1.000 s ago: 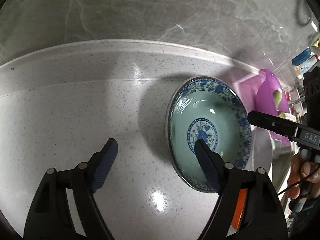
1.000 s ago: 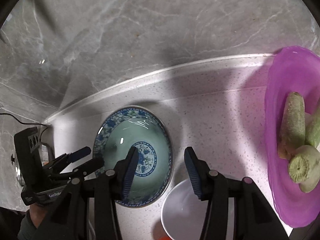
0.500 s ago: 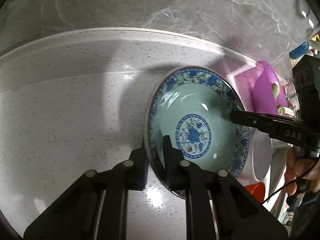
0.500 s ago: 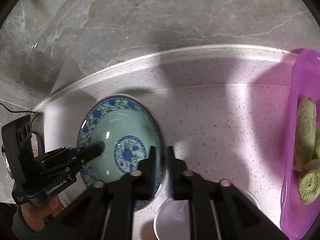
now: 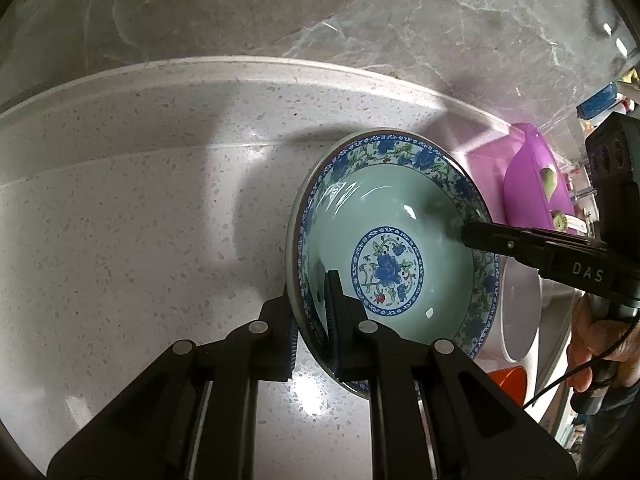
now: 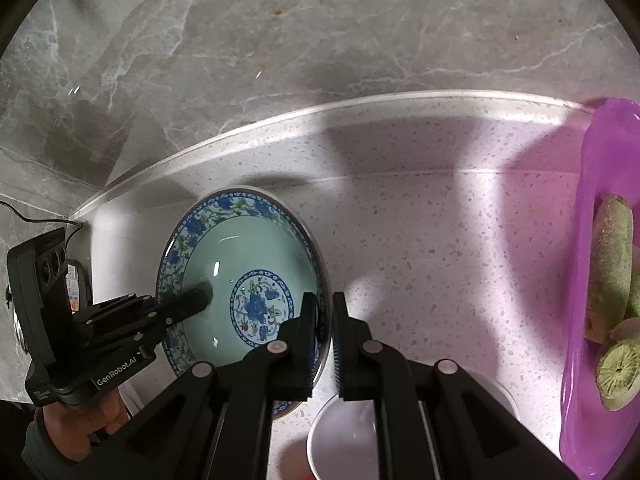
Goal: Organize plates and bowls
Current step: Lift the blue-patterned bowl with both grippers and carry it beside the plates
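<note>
Both grippers are clamping the same blue-and-white bowl (image 5: 394, 256) by opposite sides of its rim. Left gripper (image 5: 312, 320) is reaching in from the 6 o'clock edge of its own view, one finger inside the celadon well and the other outside the wall, pinching the rim at the bowl's 7 o'clock. Right gripper (image 6: 322, 336) is gripping in the same way in its view, jaws nearly closed over the rim at the bowl's 4 o'clock, one finger inside and one outside.

In the right wrist view the person's left hand (image 6: 80, 412) is wrapping the handle at 8 o'clock, with that tool's finger lying across the bowl's inner slope. In the left wrist view the right hand (image 5: 600, 344) is curling round its handle at 4 o'clock.

The bowl is sitting over the speckled countertop (image 5: 140, 220), near the marble backsplash (image 6: 320, 40); whether it is resting or lifted I cannot tell. Just beside it, at 5 o'clock in the right view, a white bowl (image 6: 344, 440) is lying. A purple basin (image 6: 600, 240) is holding green vegetables (image 6: 610, 276) at 3 o'clock.
</note>
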